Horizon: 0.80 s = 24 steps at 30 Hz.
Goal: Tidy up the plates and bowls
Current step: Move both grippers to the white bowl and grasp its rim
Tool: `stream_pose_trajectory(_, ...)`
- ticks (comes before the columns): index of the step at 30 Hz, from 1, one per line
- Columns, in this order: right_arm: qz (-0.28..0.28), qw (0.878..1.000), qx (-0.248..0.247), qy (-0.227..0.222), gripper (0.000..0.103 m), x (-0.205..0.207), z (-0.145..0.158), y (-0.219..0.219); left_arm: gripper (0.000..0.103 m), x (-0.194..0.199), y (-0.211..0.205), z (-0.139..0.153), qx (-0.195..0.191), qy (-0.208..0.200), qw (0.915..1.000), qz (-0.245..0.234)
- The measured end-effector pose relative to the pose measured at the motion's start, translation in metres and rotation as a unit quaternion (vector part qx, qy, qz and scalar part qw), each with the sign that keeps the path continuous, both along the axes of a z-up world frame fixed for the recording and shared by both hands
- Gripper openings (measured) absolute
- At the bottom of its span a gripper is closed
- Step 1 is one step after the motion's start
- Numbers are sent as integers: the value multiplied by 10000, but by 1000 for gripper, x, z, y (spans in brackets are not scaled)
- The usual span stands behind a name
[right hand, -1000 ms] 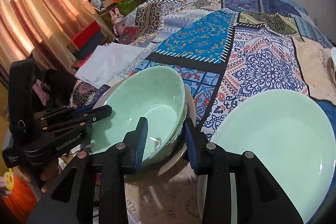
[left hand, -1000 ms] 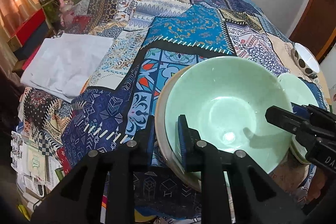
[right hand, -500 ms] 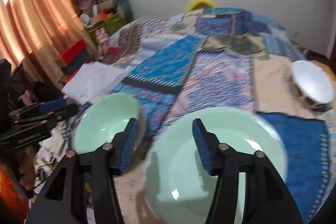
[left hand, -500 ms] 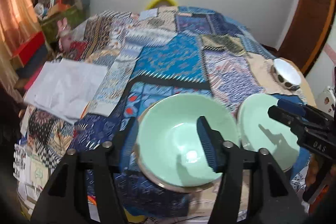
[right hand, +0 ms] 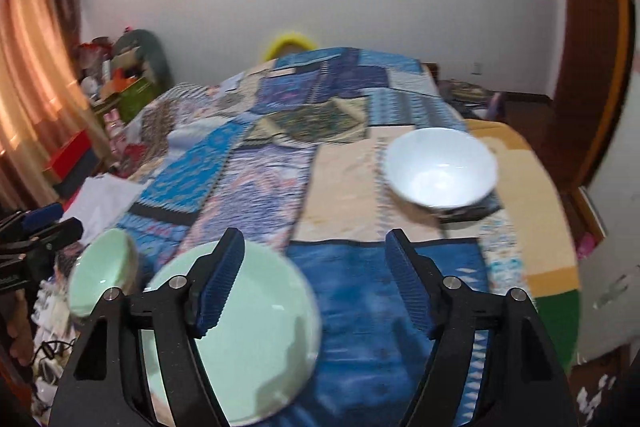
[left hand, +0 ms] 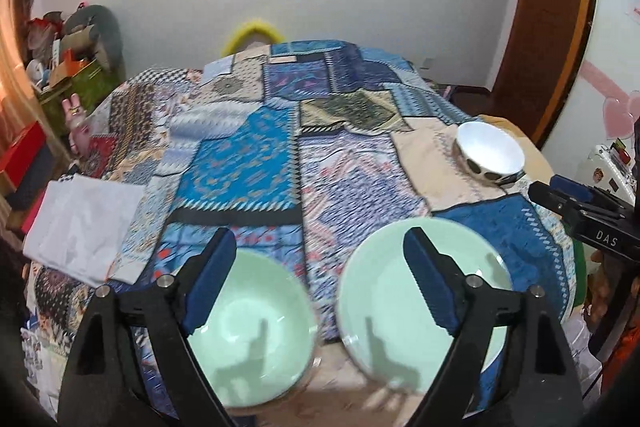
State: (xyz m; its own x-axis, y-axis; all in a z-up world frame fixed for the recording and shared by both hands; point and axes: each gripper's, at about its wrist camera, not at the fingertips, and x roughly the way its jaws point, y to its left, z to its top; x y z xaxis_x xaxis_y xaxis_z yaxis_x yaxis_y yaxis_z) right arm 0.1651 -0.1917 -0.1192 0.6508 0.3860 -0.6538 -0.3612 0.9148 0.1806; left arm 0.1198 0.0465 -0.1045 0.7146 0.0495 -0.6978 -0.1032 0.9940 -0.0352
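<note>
Bowls first: a green bowl (left hand: 256,331) sits lower left of the left view beside a green plate (left hand: 424,295), while a white bowl (right hand: 440,167) waits upper right, likely next; left gripper (left hand: 320,287) and right gripper (right hand: 312,283) both gape empty

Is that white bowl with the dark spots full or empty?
Empty. The right wrist view looks into the white bowl and shows only its bare white inside; it stands upright on the patchwork cloth.
</note>
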Motion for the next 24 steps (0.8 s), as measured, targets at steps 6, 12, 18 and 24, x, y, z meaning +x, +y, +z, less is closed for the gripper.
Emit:
stream_pose_trajectory(6,-367,9992,-124,-18,77,19,-7,-37,89,44,-33,-5,-166,212,9994,-239)
stream_pose_trajectory(12,-789,9968,-100,12,77,49,-25,-65,89,86,-64,-18,-49,461,9980,-421)
stream_pose_trajectory(18,-977,9932,310,545,58,91,-49,-85,89,123,-83,-36,-150,829,9949,-560)
stream_pose_trajectory(24,-1012,9882,472,1052,41,126,-74,-96,89,151,-96,-51,-17,1005,9926,-687)
